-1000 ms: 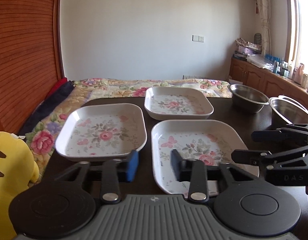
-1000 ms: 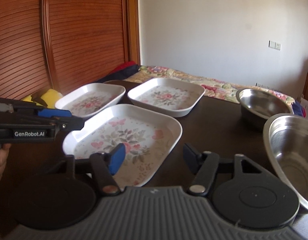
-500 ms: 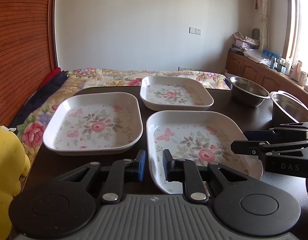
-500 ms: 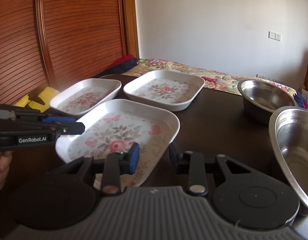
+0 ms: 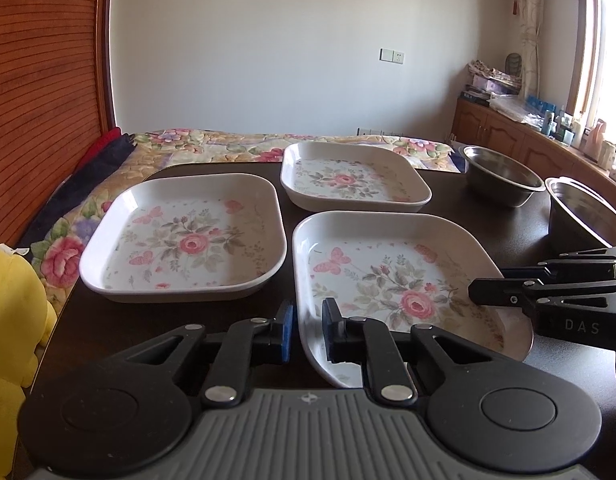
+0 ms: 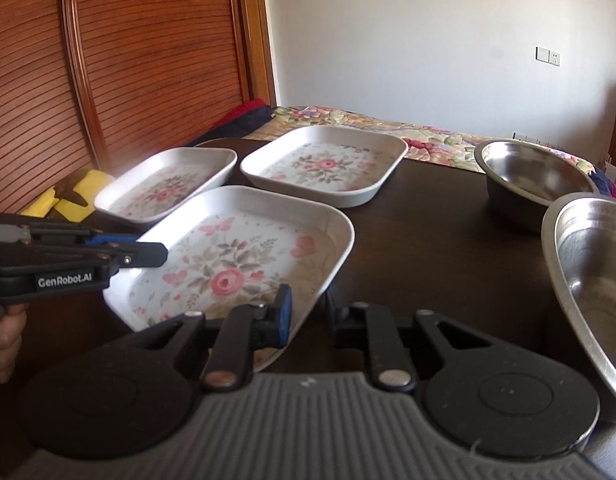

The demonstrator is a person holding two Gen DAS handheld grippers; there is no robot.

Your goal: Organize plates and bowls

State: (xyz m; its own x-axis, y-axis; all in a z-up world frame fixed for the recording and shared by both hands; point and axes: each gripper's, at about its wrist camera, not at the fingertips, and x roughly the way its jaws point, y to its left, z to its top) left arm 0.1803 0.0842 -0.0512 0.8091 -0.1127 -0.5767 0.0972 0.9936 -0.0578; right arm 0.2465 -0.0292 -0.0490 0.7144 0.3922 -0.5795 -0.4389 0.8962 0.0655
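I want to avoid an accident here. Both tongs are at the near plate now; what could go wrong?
1. The left tongs and right tongs each straddle only the thin rim of the near plate, so it may slip or tilt when lifted.
2. The neighbouring plate lies very close and could be bumped.
3. The steel bowl beside the right tongs could be knocked.

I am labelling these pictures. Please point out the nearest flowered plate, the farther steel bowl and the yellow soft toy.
nearest flowered plate (image 5: 388, 276), left wrist view, on its painted floor.
farther steel bowl (image 6: 536, 174), right wrist view, on its inner wall.
yellow soft toy (image 5: 11, 312), left wrist view, on its body.
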